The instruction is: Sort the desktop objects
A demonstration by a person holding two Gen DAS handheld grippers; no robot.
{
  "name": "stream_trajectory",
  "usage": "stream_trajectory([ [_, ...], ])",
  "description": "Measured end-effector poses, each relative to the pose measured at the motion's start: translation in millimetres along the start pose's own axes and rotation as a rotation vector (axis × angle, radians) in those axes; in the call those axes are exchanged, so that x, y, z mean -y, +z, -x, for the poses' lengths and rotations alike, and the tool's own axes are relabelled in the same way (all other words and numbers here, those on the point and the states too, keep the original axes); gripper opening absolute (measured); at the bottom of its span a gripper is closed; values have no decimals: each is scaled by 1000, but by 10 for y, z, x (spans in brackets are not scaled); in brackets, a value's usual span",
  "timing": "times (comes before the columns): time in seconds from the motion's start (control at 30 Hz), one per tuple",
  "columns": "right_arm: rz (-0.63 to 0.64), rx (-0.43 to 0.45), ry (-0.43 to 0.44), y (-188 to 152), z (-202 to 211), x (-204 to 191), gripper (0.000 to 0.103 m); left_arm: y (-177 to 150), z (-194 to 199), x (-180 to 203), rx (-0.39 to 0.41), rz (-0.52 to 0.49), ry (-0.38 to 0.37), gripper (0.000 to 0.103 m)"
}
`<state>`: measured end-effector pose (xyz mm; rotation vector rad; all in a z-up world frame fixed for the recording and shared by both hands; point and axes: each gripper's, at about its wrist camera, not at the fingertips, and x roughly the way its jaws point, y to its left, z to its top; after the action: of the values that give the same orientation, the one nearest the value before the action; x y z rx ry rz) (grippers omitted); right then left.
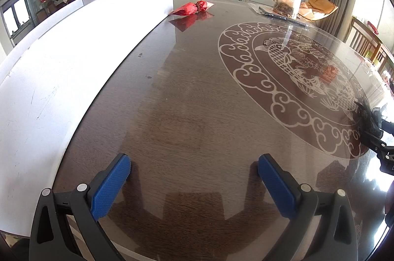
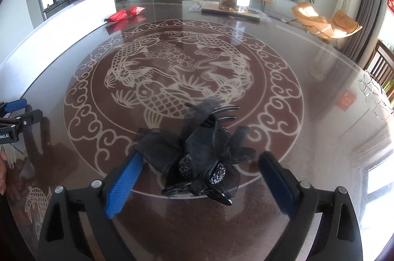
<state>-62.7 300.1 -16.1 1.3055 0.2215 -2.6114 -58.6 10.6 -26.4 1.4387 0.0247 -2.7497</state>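
Two grippers are in view, and both stand with their jaws spread. The right gripper [image 2: 197, 177] has a black hair claw clip [image 2: 197, 160], trimmed with gauze bows and rhinestone studs, lying between its blue pads [image 2: 123, 184]. The left pad stands at the edge of the gauze bow; the right pad stands clear of the clip. Whether the left pad touches the fabric cannot be told. The clip rests on the glass tabletop [image 2: 307, 138], over the rim of the etched fish medallion [image 2: 172, 69].

Relation governing the next move: the clip lies directly ahead of the right gripper, centred in its gap. Its long axis runs roughly across the gap, from the bow at the left pad to the bow near the right pad; its teeth point away from the camera. The right hand is therefore much the nearer; the left gripper [image 1: 194, 182] holds nothing and hangs over bare tabletop, well apart.

View differences: the right wrist view shows the clip whole, plus a pair of clear eyeglasses [image 2: 374, 98] near the far right edge of the table. The left wrist view shows the clip only as a dark shape at its right border, but shows the white board [image 1: 73, 64] along the table's left side at full length. Both show a red wrapped packet [image 1: 194, 8] and a clear jar [image 1: 288, 0] at the far side.
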Motion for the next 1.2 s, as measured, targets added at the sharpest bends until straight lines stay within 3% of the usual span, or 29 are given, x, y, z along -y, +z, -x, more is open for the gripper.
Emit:
stream_trajectory([
  [0.3,-24,-19,13,47,-73,3,103,-4,-3,-5,1,0,1,103],
  [1.2,-26,-19,14,51,-72,3,103,-1,-10,2,1,1,1,103],
])
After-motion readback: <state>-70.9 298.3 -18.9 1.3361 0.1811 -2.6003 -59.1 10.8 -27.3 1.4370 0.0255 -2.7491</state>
